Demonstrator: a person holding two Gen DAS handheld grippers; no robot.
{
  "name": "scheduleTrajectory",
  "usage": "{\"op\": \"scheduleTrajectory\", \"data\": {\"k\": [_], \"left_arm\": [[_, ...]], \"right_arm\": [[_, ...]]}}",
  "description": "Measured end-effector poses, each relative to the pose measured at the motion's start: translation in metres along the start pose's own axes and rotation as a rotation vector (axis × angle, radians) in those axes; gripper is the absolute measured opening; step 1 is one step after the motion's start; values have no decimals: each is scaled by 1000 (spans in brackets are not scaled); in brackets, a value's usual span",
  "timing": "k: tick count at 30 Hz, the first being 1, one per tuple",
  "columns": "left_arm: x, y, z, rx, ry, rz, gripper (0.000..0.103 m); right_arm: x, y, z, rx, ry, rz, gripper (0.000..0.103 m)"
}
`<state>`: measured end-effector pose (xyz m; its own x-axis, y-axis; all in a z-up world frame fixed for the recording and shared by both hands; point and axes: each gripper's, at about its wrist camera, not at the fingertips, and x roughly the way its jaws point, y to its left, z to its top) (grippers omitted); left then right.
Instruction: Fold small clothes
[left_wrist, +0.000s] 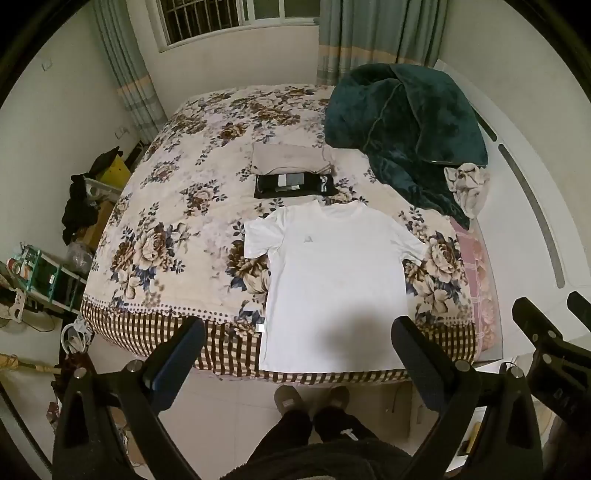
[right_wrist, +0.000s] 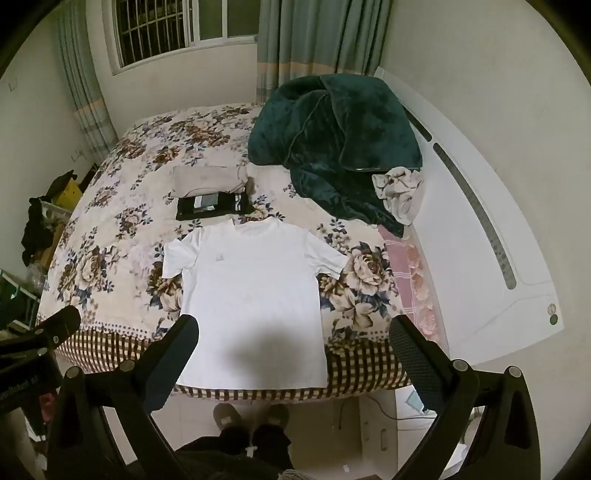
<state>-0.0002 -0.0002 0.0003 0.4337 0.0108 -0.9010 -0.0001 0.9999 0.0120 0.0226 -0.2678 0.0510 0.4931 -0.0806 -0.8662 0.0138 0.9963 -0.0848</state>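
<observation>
A white T-shirt (left_wrist: 332, 284) lies spread flat, front up, on the flowered bed cover (left_wrist: 166, 229), collar away from me and hem at the bed's near edge; it also shows in the right wrist view (right_wrist: 251, 295). My left gripper (left_wrist: 297, 332) is open and empty, held high above the hem. My right gripper (right_wrist: 291, 334) is open and empty, also high above the hem. Beyond the collar lie a folded black garment (left_wrist: 293, 186) and a folded beige garment (left_wrist: 288, 157). A crumpled pale garment (left_wrist: 467, 186) lies at the right.
A dark green blanket (left_wrist: 406, 125) is heaped at the bed's back right. The white headboard (right_wrist: 480, 221) runs along the right. Shelves and clutter (left_wrist: 48, 266) stand left of the bed. The person's feet (left_wrist: 312, 400) stand on the tiled floor at the bed's near edge.
</observation>
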Motion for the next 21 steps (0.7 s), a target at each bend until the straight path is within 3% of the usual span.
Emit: {"op": "scheduleTrajectory", "data": {"k": [21], "left_arm": [[-13, 0, 5, 6, -33, 7, 103]], "right_arm": [[-13, -1, 20, -18, -23, -16, 103]]}}
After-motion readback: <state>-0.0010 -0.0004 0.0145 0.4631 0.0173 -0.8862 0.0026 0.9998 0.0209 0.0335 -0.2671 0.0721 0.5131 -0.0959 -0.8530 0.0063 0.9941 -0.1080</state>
